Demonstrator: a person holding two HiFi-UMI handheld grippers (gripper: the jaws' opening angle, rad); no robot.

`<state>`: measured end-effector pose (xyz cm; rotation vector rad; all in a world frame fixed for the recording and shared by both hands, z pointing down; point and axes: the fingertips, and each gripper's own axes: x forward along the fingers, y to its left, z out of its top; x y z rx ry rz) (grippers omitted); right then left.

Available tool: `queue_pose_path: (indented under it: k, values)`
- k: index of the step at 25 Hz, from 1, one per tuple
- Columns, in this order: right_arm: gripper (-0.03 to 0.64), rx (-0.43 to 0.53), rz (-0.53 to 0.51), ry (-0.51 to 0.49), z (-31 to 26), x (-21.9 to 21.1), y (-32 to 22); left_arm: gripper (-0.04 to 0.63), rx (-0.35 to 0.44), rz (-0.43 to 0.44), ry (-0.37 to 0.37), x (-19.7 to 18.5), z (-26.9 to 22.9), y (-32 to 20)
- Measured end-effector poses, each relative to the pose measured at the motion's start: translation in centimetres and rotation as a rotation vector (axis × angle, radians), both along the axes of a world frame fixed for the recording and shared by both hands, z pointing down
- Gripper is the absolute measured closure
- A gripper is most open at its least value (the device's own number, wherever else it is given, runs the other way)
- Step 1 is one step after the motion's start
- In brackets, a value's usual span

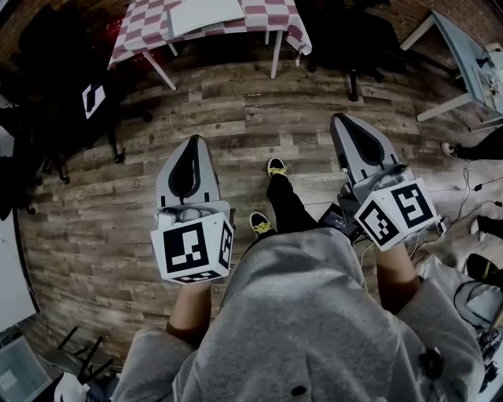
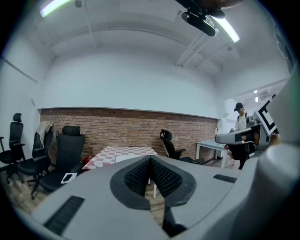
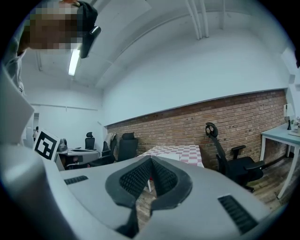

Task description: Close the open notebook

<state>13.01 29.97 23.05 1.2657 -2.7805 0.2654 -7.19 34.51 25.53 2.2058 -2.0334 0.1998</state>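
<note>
1. At the left edge of the head view stands a black office chair (image 1: 75,110) with a white square marker tag on its seat. It is well apart from both grippers and, as far as I can judge, has no part in the job.
2. Left of centre, the left gripper (image 1: 193,144) is held about level over the wooden plank floor (image 1: 236,118). Its ribbed black pads are pressed together with nothing between them, which looks like a carrying pose and not a working one.
3. At the upper centre of the frame is a table with a red-and-white checked cloth (image 1: 134,35). A flat white rectangular thing (image 1: 206,14) lies on it. This is probably the open notebook, though it is too far off to make out pages or a cover. Both grippers point toward this table.
4. Right of centre, the right gripper (image 1: 340,119) matches the left: level, jaws closed tight and empty.
5. Judging by this, the closing has not begun, and the person needs to get nearer to the table first.
</note>
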Motion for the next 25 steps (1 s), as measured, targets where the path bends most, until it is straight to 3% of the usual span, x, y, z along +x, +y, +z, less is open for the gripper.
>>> queue_pose_path:
  k: [12,25]
  values:
    - [0.592,0.01,-0.005,-0.025,0.6,-0.4,-2.9,0.592,0.006,0.005,-0.029,-0.1,-0.1,-2.4]
    - [0.592,-0.017,-0.016,-0.016,2.2,-1.4,-10.9,0.592,-0.026,0.011,-0.031,-0.8,1.1,-10.5]
